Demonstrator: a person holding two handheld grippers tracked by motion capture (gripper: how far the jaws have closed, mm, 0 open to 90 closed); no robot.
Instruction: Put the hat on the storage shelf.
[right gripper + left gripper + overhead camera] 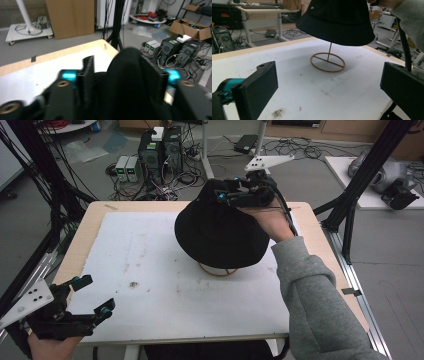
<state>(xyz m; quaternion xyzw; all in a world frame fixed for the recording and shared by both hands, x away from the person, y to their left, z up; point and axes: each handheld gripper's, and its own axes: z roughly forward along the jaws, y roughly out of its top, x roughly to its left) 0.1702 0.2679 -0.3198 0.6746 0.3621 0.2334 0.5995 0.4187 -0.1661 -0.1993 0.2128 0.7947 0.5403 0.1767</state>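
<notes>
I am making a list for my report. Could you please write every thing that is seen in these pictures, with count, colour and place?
hat: 1, black, sits on top of the stand, over the far right part of the table
stand: 1, brown, thin post on a ring base, on the white mat under the hat
mat: 1, white with small dark stains, covers most of the table
table: 1, light wood
computers: 2, black, on the floor behind the table
cardboard: 1, brown, standing on the floor
left claw: 1, black, open, empty, at the near left table edge
right claw: 1, black, at the crown of the hat, cloth between its jaws, not clamped
</notes>
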